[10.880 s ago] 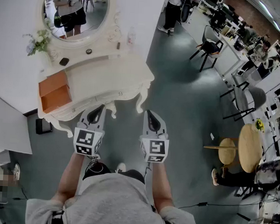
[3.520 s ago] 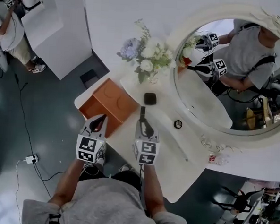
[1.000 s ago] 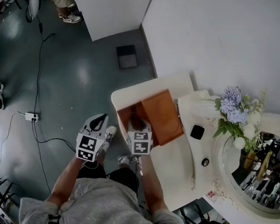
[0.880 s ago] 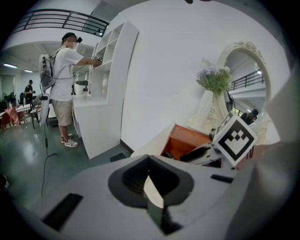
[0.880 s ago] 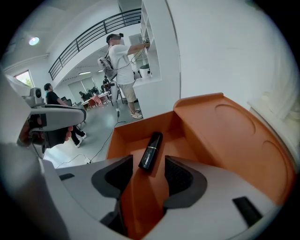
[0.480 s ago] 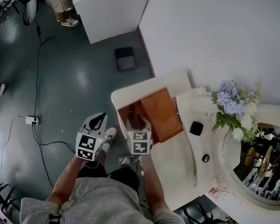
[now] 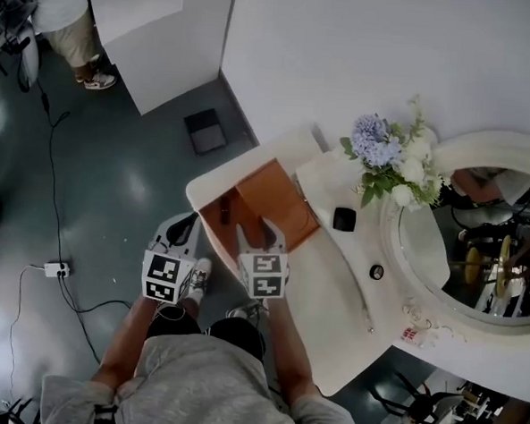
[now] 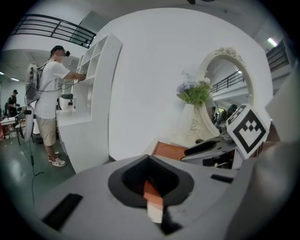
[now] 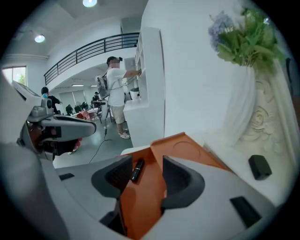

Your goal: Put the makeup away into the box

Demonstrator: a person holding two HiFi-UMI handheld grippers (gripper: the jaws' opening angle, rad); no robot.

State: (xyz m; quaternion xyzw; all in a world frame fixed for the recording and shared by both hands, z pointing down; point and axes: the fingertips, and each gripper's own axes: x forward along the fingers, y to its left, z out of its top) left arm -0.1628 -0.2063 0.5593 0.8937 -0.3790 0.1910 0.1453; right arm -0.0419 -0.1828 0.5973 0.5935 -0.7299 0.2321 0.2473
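The orange box [image 7: 277, 201] lies open at the left end of the white vanity [image 7: 330, 318], its lid folded flat to the right. A black lipstick tube [image 9: 137, 169] rests on the box floor [image 9: 145, 197]. My right gripper [image 7: 256, 235] hovers just above the box; its jaws have just been opening and stand open [image 9: 143, 173] with nothing held between them. To the left of the table my left gripper [image 7: 182, 231] hangs over the floor, shut [image 8: 151, 180] and empty. A black compact [image 7: 343, 219] and a small round item [image 7: 377, 272] sit on the vanity shelf.
A vase of flowers [image 7: 389, 160] and an oval mirror [image 7: 478, 238] stand behind the shelf. A white shelf unit [image 8: 89, 93] with a person [image 8: 47, 103] at it stands to the left. A dark box [image 7: 204, 129] and a power strip [image 7: 56, 268] lie on the floor.
My right gripper has come up out of the orange box, and the lipstick lies inside. The left gripper has also risen a little beside the table.
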